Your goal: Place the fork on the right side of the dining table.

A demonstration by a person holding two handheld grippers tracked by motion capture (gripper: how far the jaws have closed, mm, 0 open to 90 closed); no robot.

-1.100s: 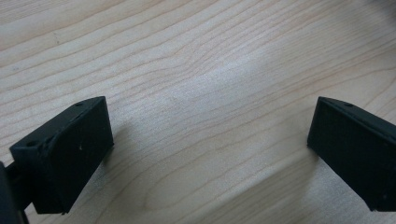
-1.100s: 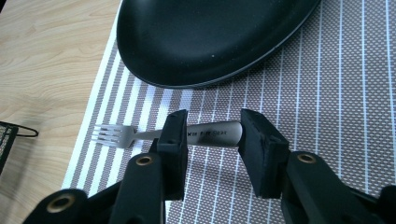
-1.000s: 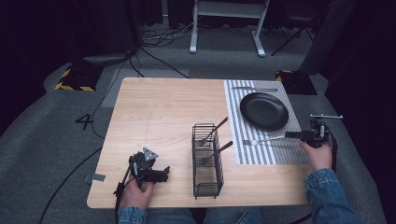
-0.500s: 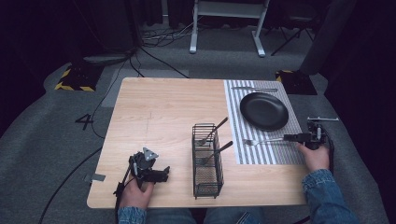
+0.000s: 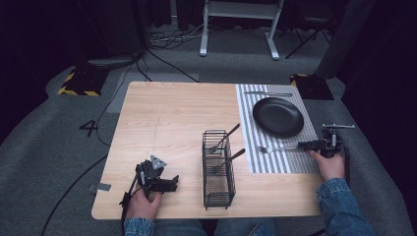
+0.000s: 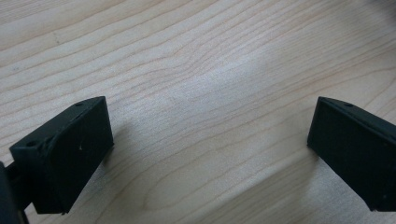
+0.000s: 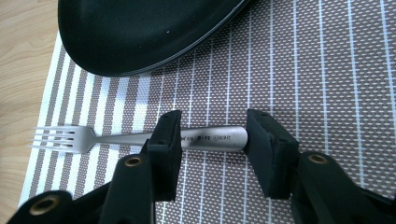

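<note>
Silverware first: in the high view a steel fork point(image 5: 275, 148) lies flat on the striped placemat point(image 5: 295, 162), just in front of the black plate point(image 5: 278, 116), tines toward the wire basket point(image 5: 218, 169), with the right gripper point(image 5: 306, 145) at its handle end; the left gripper point(image 5: 169, 183) rests near the table's point(image 5: 167, 118) front edge; the left gripper view shows jaws spread wide over bare wood; the right gripper view shows the engraved handle point(image 7: 212, 137) between jaws that have just been opening and stand loose of it.

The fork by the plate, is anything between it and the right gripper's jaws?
Nothing visible. The fork lies flat on the striped placemat beside the black plate, its handle between the right gripper jaws, which have just been opening.
</note>
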